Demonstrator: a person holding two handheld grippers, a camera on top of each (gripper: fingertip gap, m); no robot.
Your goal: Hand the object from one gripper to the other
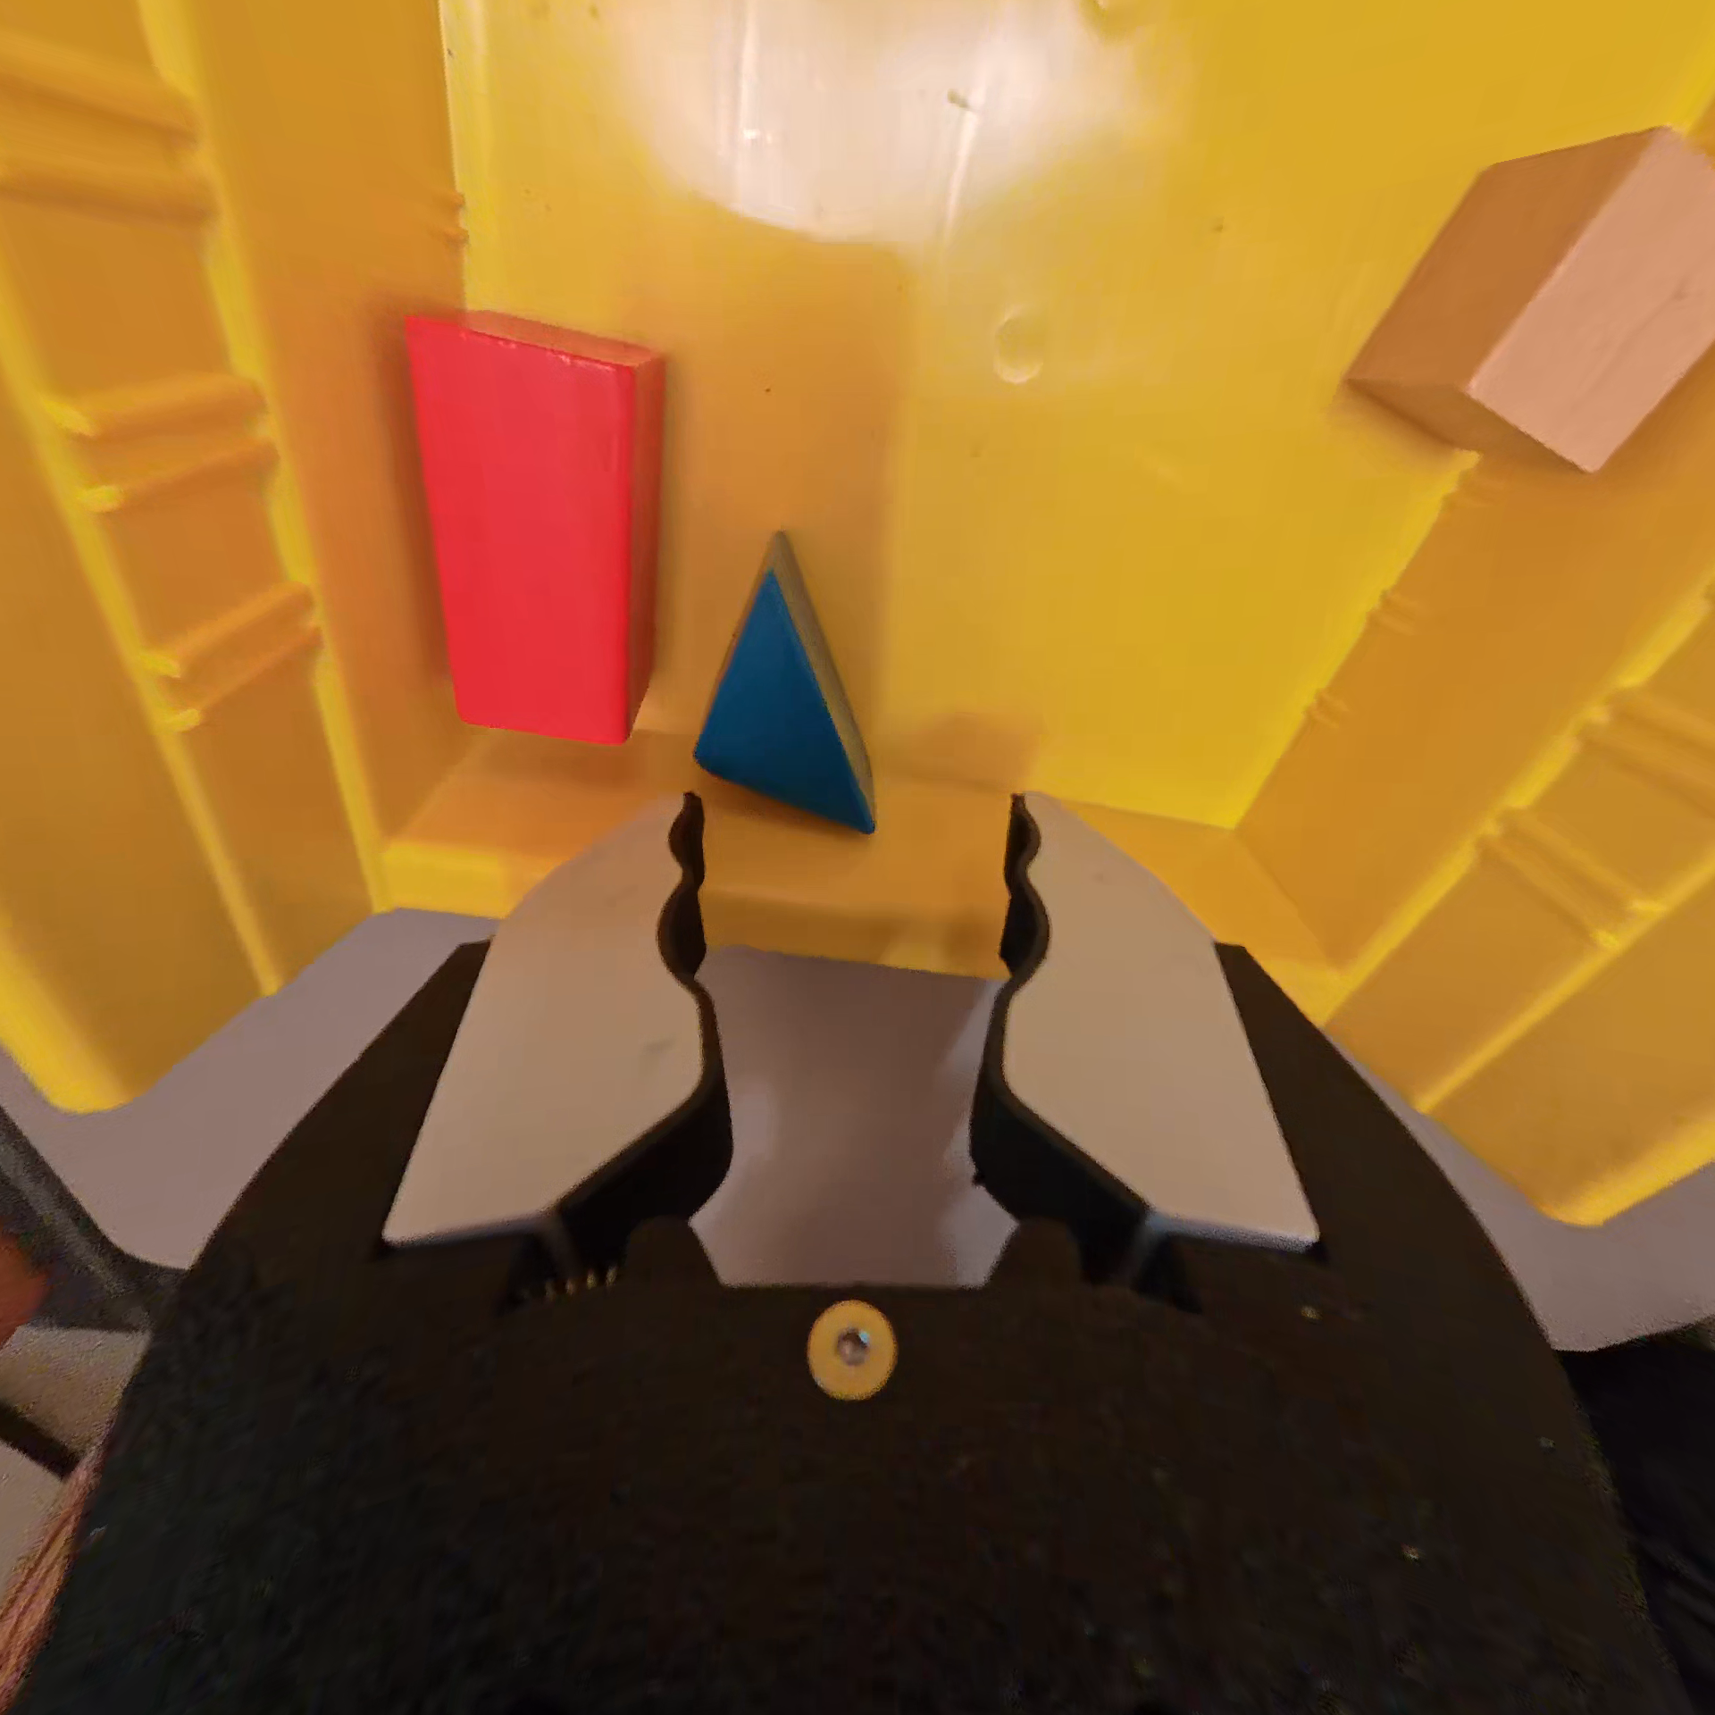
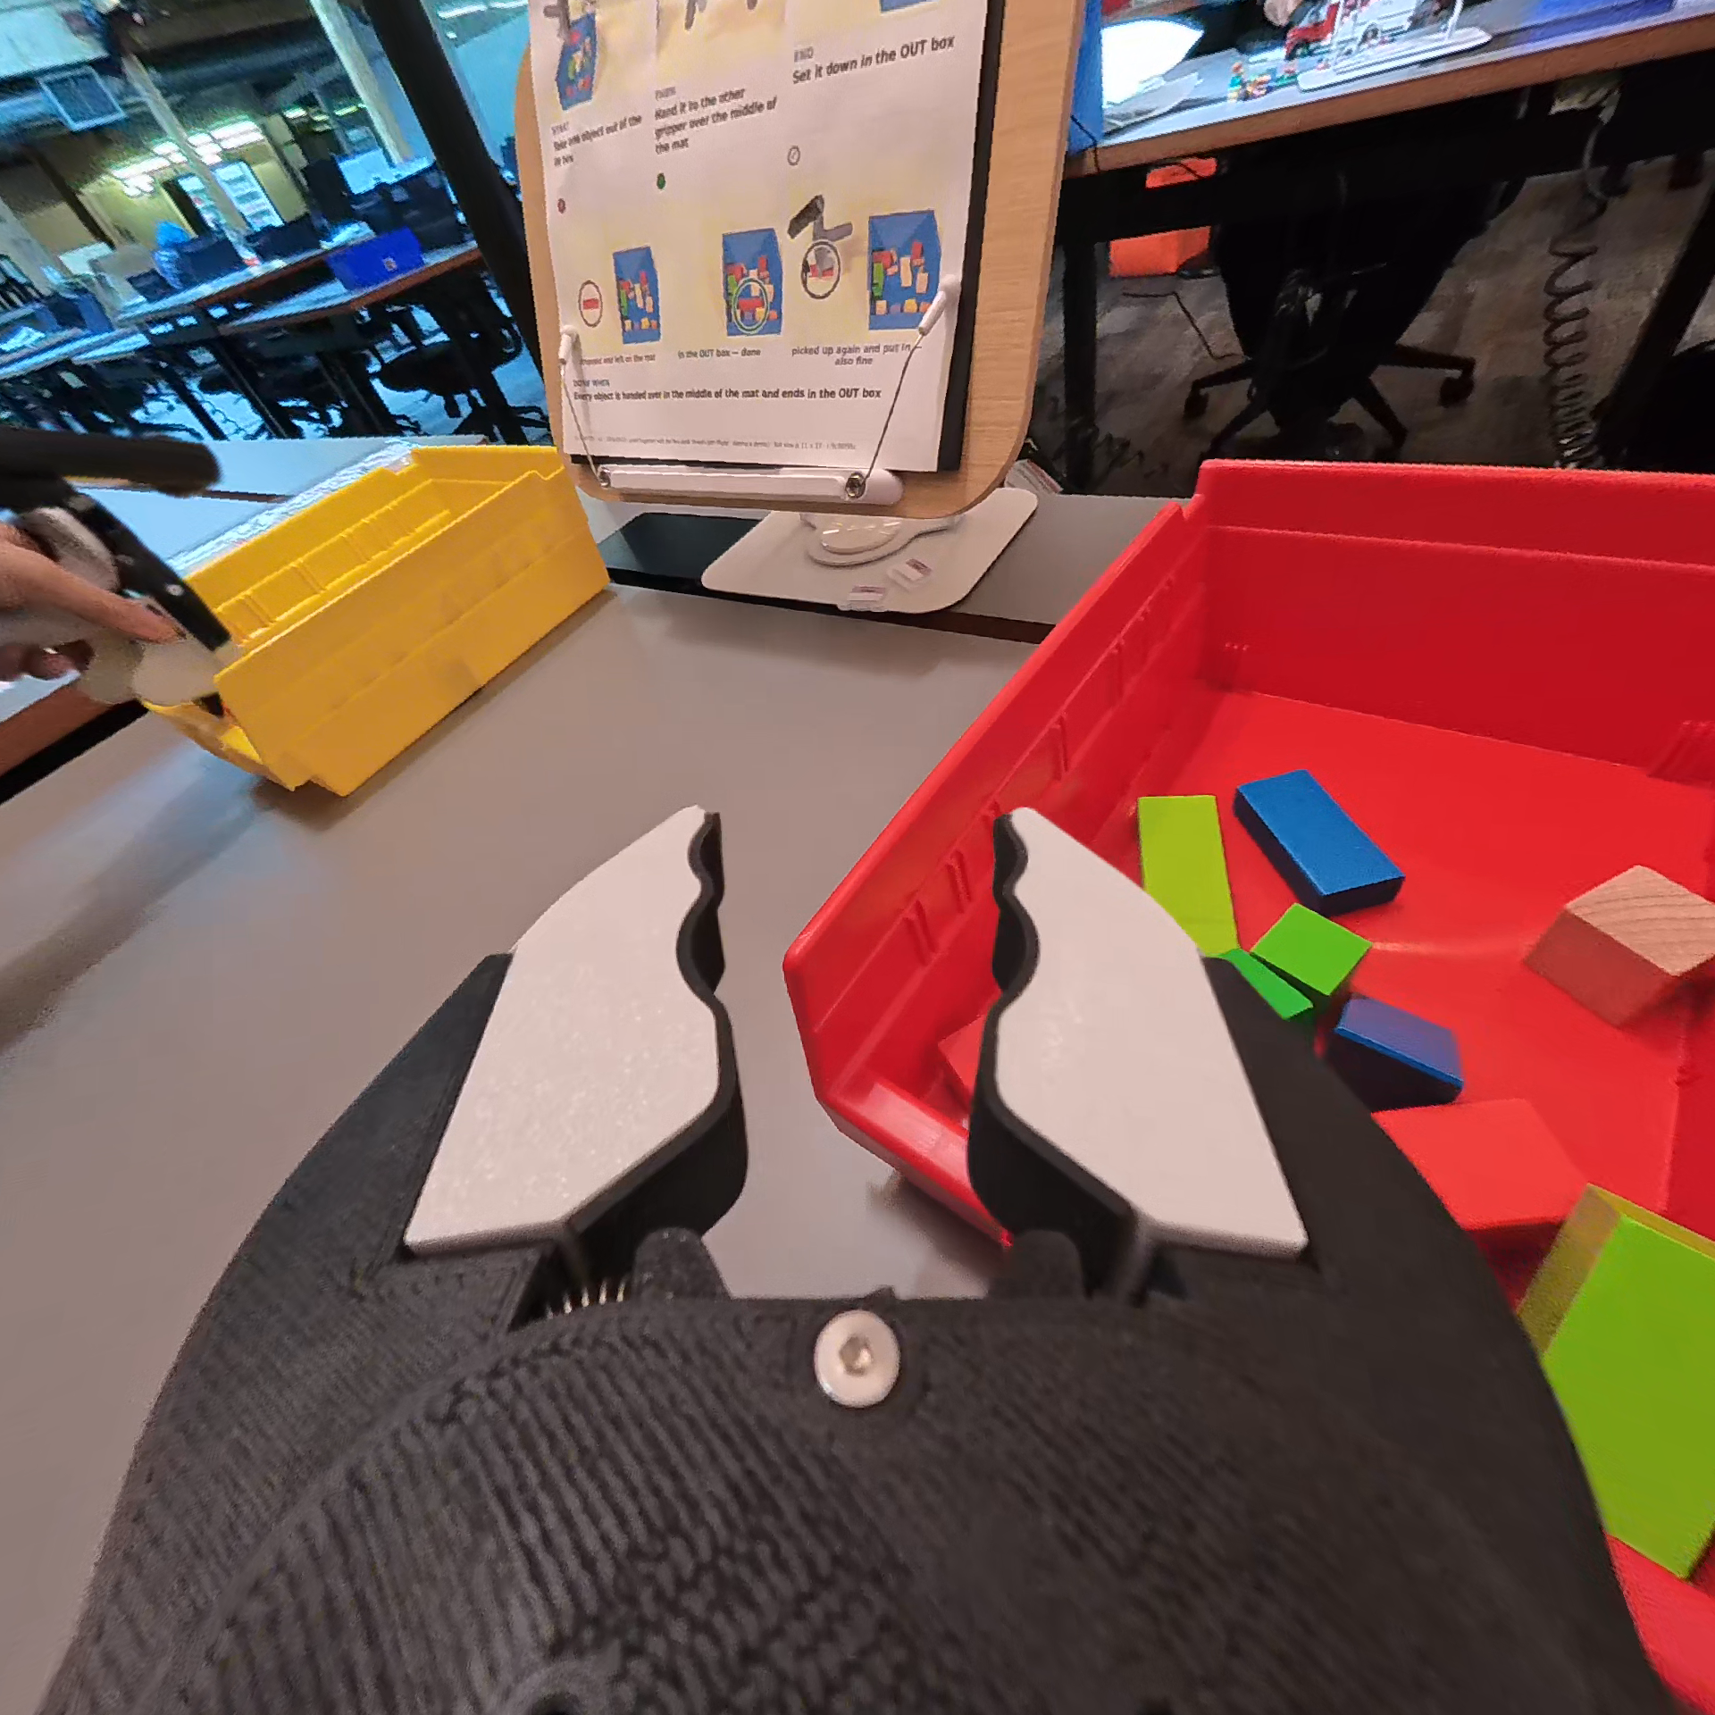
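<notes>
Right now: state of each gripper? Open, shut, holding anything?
Left gripper: open, holding nothing, over the yellow bin, blue triangle block just beyond its tips.
Right gripper: open, holding nothing, at the red bin wall.

Looks like a large open workshop or lab hall. Rows of long tables (image 2: 278, 288) with dark chairs run far back under ceiling lights and bare pillars. Closer in, a grey worktable (image 2: 557, 835) carrying a yellow bin (image 2: 418, 594), a red bin (image 2: 1392, 603) of coloured wooden blocks (image 2: 1318, 840), and an instruction sheet (image 2: 761, 232) clipped to a wooden stand (image 2: 1030, 278). Behind, another bench (image 2: 1392, 83) with small toy models and coiled cable beneath.
</notes>
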